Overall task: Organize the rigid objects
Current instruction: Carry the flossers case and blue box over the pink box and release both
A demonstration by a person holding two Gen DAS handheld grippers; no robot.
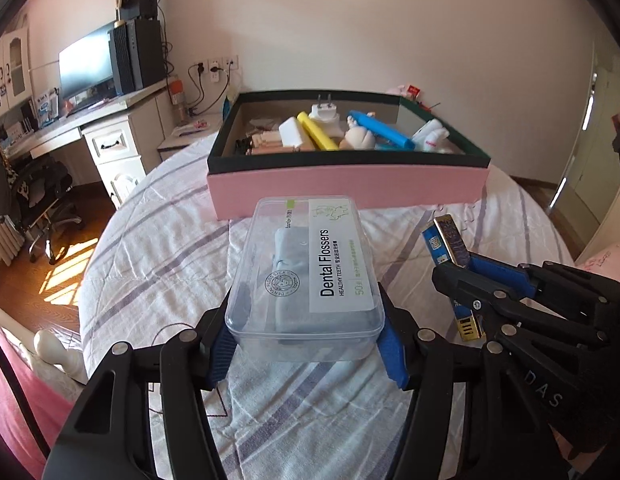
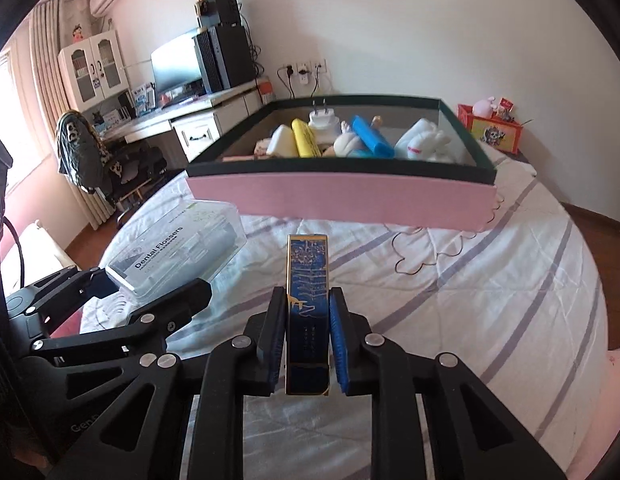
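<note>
Two grips near the pink box (image 1: 346,188): left gripper (image 1: 306,350) clamps the dental flosser case (image 1: 306,272), right gripper (image 2: 307,334) pinches the blue-and-gold box (image 2: 307,300).

One clear dental flosser box (image 1: 306,276), one slim blue-and-gold box (image 2: 308,312) and one pink storage box (image 1: 346,192) at twelve o'clock. Inside it: one yellow tube (image 1: 316,130), one blue tube (image 1: 380,128), one white plug adapter (image 1: 324,110). Two hand-held grippers.
</note>
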